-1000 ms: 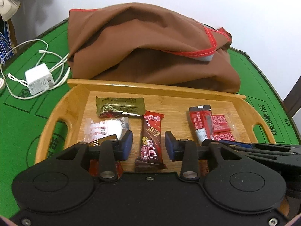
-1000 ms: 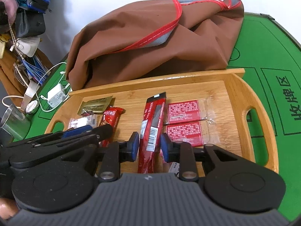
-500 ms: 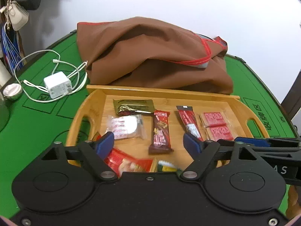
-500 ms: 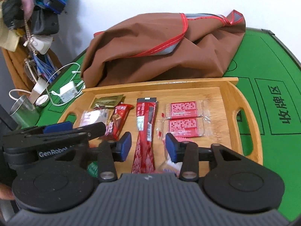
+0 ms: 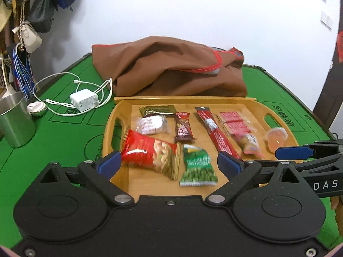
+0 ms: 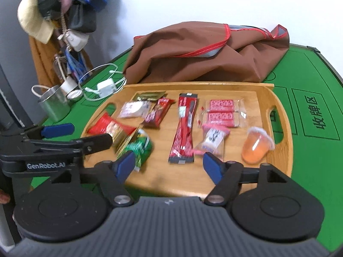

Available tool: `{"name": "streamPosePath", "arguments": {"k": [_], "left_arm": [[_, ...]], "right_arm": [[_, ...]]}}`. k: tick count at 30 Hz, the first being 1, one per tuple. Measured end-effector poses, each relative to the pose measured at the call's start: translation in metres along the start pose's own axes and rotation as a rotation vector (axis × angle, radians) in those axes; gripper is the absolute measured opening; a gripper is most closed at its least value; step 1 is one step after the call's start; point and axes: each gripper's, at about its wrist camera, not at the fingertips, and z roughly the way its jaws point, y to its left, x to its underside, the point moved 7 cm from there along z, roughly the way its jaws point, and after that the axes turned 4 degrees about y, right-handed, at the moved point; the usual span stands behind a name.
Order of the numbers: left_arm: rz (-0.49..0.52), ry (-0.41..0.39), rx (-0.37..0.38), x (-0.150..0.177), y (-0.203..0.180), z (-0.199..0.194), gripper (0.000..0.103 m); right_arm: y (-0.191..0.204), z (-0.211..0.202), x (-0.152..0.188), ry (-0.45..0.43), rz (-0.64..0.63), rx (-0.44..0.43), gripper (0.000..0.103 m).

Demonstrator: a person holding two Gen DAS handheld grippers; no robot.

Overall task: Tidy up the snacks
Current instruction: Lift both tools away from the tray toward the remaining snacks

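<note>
Jaws on both grippers are opening and hold nothing. The left gripper (image 5: 169,162) hangs over the near edge of the wooden tray (image 5: 276,109), its blue pads wide of the red nut bag (image 5: 148,152) and the green pea packet (image 5: 198,167) seen between them. The right gripper (image 6: 169,167) frames the foot of the long red stick pack (image 6: 184,128), with the pink wrapped candy (image 6: 211,139) just inside its right pad.

Every snack lies inside the tray on the green surface (image 5: 64,132), so the sorting looks close to done; what seems left is to draw both grippers clear. I would lift them up and away with the pads well apart, since a low pad could catch the light pea packet or the orange jelly cup (image 6: 256,147).

Only the right view shows the jelly cup whole, leaning on its side, and the left gripper's arm crossing over the nut bag. Only the left view shows the steel cup (image 5: 15,122) and white charger (image 5: 83,99) in full, well apart from the tray, and the dark chocolate bar (image 5: 183,126) unblurred.
</note>
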Motion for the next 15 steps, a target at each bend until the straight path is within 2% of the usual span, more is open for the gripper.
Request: {"name": "streamPosePath", "arguments": {"k": [15], "left_arm": [[0.054, -0.026, 0.006, 0.064, -0.009, -0.048, 0.101]], "right_arm": [[0.016, -0.028, 0.066, 0.012, -0.049, -0.023, 0.095]]}}
